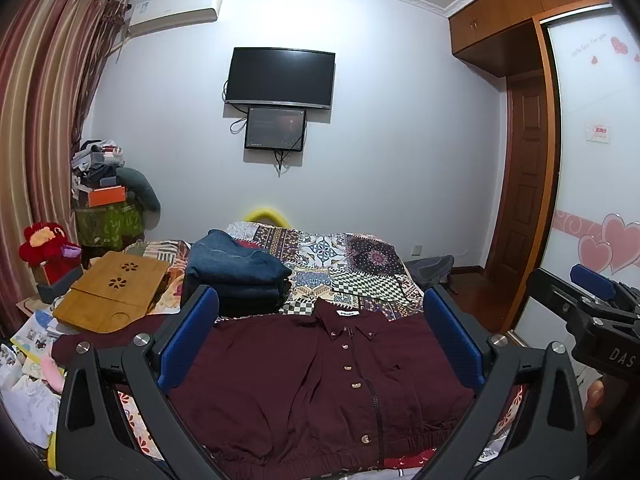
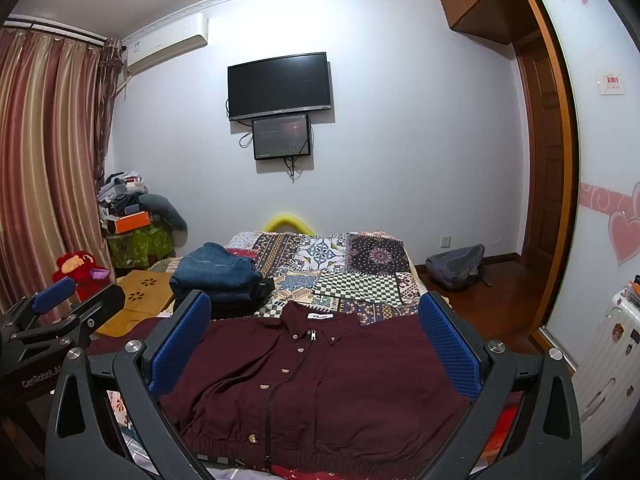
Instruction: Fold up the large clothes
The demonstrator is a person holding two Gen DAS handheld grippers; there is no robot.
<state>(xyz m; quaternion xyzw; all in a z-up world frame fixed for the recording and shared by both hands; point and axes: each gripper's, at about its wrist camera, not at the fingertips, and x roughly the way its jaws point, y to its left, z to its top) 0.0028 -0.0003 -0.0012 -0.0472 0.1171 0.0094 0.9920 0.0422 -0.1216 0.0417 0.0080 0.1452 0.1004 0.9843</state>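
Maroon jacket point(image 1: 320, 384) spread flat on the patchwork bed point(image 1: 360, 264), both grippers empty above its hem.

Left gripper point(image 1: 320, 336) and right gripper point(image 2: 316, 340) stand wide apart; folded jeans point(image 1: 236, 264) beyond the jacket's left shoulder; bare quilt beyond its collar; wooden floor point(image 2: 492, 300) off its right sleeve.

The jacket point(image 1: 304, 376) is matt maroon woven cloth, lightly creased, with small shiny buttons point(image 1: 347, 367) and a dark zip point(image 2: 276, 396). The bed point(image 2: 344, 268) wears a printed patchwork cotton cover, matt. The jeans point(image 1: 236, 264) are coarse blue denim. The tray point(image 1: 116, 292) is smooth pale wood with a satin sheen. The left hand-held gripper point(image 1: 320, 332) and right hand-held gripper point(image 2: 316, 336) have matt black plastic arms, bright metal screw heads and blue pads point(image 2: 448, 344) with a dimpled, rubbery texture. The TV point(image 2: 280, 84) screen is glossy black. The curtain point(image 2: 48, 152) is shiny striped fabric. The wardrobe point(image 1: 492, 16) is polished wood
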